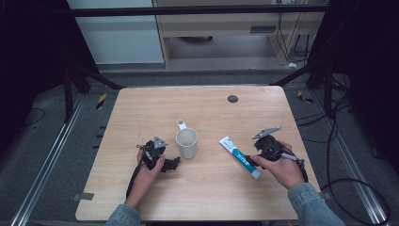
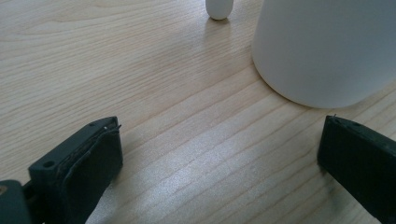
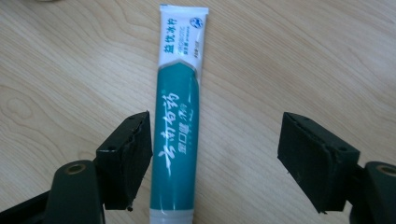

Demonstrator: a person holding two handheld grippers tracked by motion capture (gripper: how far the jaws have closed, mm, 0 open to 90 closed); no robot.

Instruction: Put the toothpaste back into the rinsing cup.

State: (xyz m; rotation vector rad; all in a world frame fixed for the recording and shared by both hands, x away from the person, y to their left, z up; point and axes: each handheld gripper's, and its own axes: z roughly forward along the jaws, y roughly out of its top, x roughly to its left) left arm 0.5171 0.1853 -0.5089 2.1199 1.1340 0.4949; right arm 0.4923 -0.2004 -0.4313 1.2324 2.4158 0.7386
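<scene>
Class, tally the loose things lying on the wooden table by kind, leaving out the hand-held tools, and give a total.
Cups: 1, the white cup
Spoons: 1, the white spoon
Toothpaste tubes: 1, the teal and white tube
Total: 3

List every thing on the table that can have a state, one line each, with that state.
Mug: upright, mouth open, nothing visible inside, handle toward the table's far side.
Toothpaste tube: lying flat on the table, cap toward the person.
Left hand-held gripper: jaws open, nothing between them, beside the mug.
Right hand-held gripper: jaws open around the toothpaste tube, one pad beside it, the other well clear, not clamped.
</scene>
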